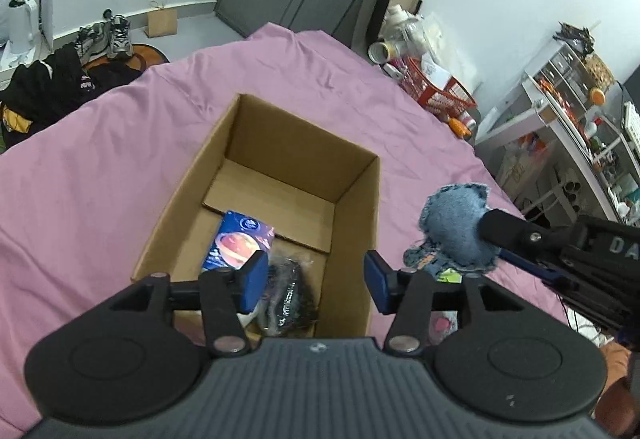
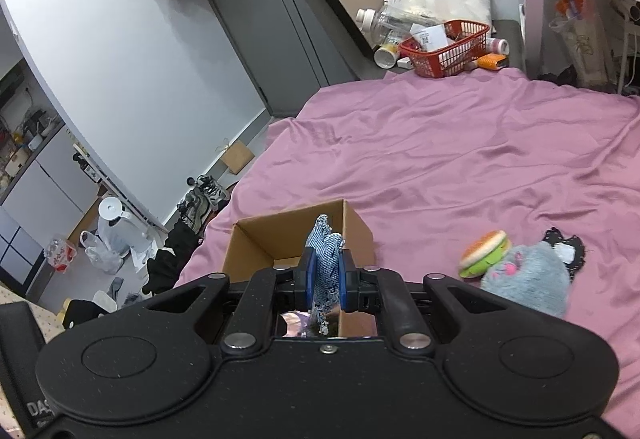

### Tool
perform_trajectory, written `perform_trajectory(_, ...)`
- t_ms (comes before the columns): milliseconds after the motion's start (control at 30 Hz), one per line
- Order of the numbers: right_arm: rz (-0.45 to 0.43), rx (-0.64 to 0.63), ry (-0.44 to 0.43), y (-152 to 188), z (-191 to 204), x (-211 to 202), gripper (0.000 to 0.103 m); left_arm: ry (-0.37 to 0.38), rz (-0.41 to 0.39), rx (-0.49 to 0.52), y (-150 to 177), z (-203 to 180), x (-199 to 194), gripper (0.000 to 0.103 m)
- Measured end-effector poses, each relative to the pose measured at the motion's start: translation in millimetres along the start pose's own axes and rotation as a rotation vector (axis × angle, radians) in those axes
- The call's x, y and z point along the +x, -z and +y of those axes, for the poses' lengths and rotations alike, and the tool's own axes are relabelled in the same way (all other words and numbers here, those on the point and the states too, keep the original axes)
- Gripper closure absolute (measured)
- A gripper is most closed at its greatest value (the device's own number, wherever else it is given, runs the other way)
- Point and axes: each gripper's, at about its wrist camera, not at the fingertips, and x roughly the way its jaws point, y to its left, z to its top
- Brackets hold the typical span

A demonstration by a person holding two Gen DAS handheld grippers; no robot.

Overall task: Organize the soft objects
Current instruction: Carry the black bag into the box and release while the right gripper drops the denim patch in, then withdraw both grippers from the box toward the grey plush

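Item: denim soft toy (image 1: 456,229), flat stuffed shape w/ frayed edges.
Held by: right gripper (image 2: 325,281), fingers clamped on it, blue pads pressing both faces; toy stands edge-on between them, long axis running up/down, tail end dangling below.
Location: in air just beside the cardboard box (image 1: 360,207), off its right wall as left wrist cam sees it; not yet over the opening.
Key relation: box mouth lies to the robot's left of the toy, so drop likely needs a short leftward carry first.
Left gripper (image 1: 316,281): fingers spread wide, empty, hovering over box's near end.
Box contents: blue packet (image 1: 240,241), dark item (image 1: 286,297).
Pending on pink bedsheet (image 2: 440,159): burger plush (image 2: 484,253), grey plush (image 2: 528,279).
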Motion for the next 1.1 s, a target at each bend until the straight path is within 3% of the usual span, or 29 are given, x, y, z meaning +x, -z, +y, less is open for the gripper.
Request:
perform_trajectory(300, 0.034, 0.015, -0.035, -8, 9, 33, 0.091, -0.039, -0.010, -0.097, -7, 18, 6, 0.051)
perform_trajectory(400, 0.044, 0.041, -0.051, -12, 10, 43, 0.080, -0.061, -0.013, -0.109, -9, 22, 9, 0.051)
perform_trajectory(467, 0.055, 0.046, -0.038, -14, 8, 46, 0.062, -0.076, -0.012, -0.110, -10, 23, 11, 0.051)
perform_trajectory(533, 0.046, 0.047, -0.038, -12, 5, 44, 0.054, -0.089, -0.014, -0.108, -10, 23, 13, 0.049)
perform_trajectory(667, 0.039, 0.033, 0.010, -8, -6, 36, 0.034, -0.114, -0.048, -0.094, -10, 19, 11, 0.027)
perform_trajectory(767, 0.028, 0.029, 0.035, -6, -16, 27, 0.018, -0.132, -0.067, -0.073, -9, 15, 9, 0.021)
perform_trajectory(933, 0.018, -0.007, 0.077, -2, -30, 13, 0.006, -0.141, -0.071, -0.021, -6, 2, 6, 0.019)
perform_trajectory(1100, -0.001, -0.029, 0.104, 0, -51, -9, 0.002, -0.136, -0.131, 0.003, -1, -13, -8, 0.013)
